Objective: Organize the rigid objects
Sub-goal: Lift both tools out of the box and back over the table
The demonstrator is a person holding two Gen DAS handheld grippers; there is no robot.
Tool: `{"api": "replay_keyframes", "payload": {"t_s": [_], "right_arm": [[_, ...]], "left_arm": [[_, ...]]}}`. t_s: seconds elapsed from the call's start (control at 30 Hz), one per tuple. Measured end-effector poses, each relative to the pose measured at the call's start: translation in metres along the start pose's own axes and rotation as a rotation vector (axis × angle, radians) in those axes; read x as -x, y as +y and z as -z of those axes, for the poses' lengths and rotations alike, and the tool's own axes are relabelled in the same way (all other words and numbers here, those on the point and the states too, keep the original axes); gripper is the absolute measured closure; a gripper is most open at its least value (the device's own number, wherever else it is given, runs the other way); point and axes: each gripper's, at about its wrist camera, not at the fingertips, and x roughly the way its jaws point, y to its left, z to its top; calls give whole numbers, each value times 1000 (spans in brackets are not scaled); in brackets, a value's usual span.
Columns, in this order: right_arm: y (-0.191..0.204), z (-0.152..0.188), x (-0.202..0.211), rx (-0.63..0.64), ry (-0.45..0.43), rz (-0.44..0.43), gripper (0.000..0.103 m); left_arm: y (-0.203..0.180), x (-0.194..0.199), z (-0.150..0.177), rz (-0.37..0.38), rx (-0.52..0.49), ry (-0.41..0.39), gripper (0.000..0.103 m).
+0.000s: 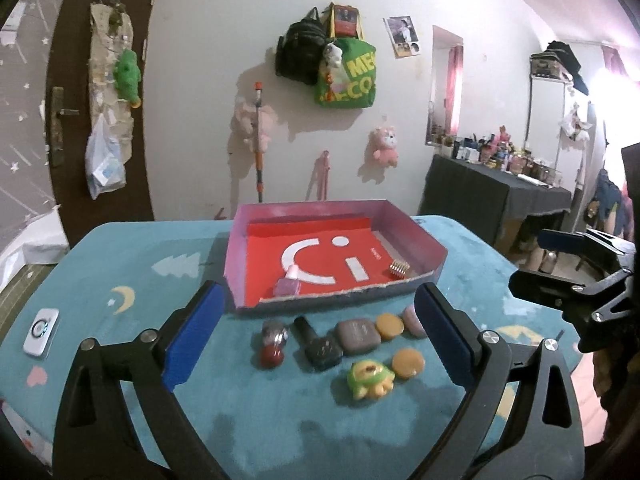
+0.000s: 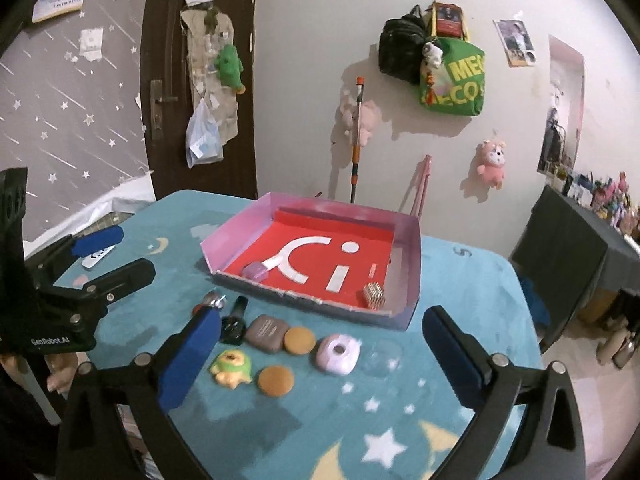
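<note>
A shallow pink box with a red floor sits on the blue table cover. Inside lie a purple nail polish bottle and a small gold comb-like piece. In front of it lie a red-and-silver bottle, a dark bottle, a grey case, two orange discs, a green-yellow toy and a pale pink round case. My left gripper and right gripper both stand open above these, holding nothing.
A white device lies at the table's left. A clear round lid rests right of the pink case. Bags and plush toys hang on the far wall. A dark cluttered table stands at the right. Each gripper shows at the other view's edge.
</note>
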Motion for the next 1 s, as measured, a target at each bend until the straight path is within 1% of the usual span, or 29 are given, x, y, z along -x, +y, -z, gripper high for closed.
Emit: {"api": "replay_keyframes", "payload": {"t_s": [0.13,0.2,0.33,0.47,0.57,0.7,1.0], "right_arm": [[7,27,2,-39,-14,26,0],[8,42,-1,-58,-1,25,0],[10,70,-10,-89,21,22,0],[9,94,-22,-120,55,20,0],[11,104,-32,-121,80,13,0],[14,113,-45,-120,112,7,0],[11,116,-57,-114,135,-11,0]], "left_arm": [[-1,4,23,-4,26,14,6],[0,3,35,4,40,21,6],[1,-5,58,28,61,70,6],[-1,-14,78,22,51,113,6],[-3,-21,88,38,54,152,6],[-3,-28,94,41,55,182,6],[-3,-43,96,56,57,235,6]]}}
